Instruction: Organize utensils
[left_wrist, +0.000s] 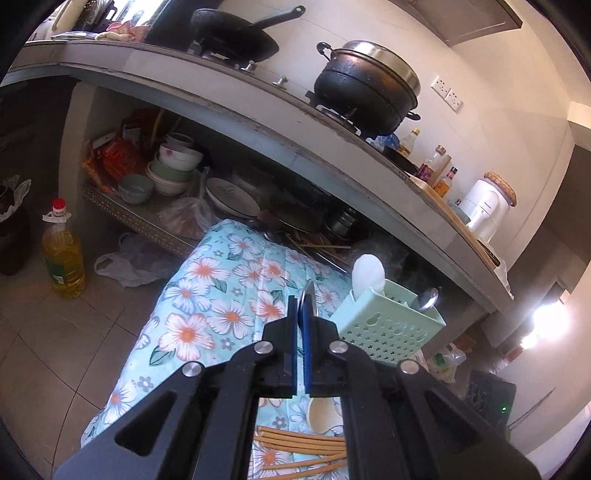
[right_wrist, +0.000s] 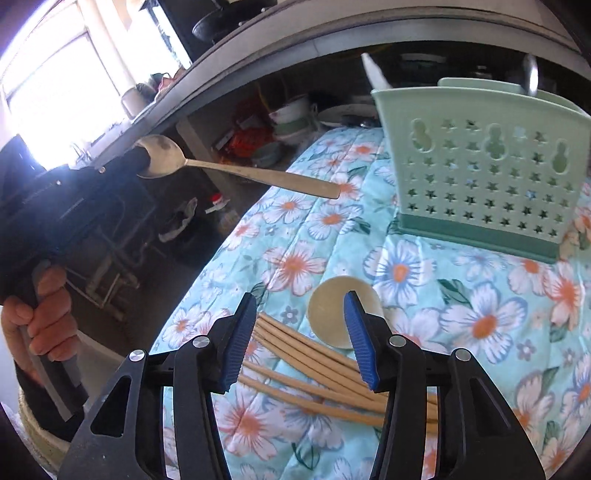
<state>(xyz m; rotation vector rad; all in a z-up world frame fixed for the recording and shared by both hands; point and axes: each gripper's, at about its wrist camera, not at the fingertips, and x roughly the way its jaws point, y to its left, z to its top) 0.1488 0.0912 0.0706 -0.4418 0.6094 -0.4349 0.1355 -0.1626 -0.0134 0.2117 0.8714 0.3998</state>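
My left gripper (left_wrist: 303, 301) is shut on the bowl of a metal spoon (right_wrist: 207, 167), held in the air left of the green perforated utensil holder (left_wrist: 388, 325); the spoon's handle points toward the holder (right_wrist: 480, 162). The spoon shows edge-on between the left pads (left_wrist: 309, 295). The holder has a white spoon (left_wrist: 367, 271) and a metal spoon (left_wrist: 427, 298) in it. My right gripper (right_wrist: 301, 321) is open, low over several wooden chopsticks (right_wrist: 306, 354) and a cream round spoon bowl (right_wrist: 332, 314) on the floral cloth (right_wrist: 461, 295).
A kitchen counter with a black pot (left_wrist: 365, 88) and wok (left_wrist: 236, 33) runs behind the table. Bowls and plates (left_wrist: 173, 166) fill the shelf below. An oil bottle (left_wrist: 62, 254) stands on the floor at left.
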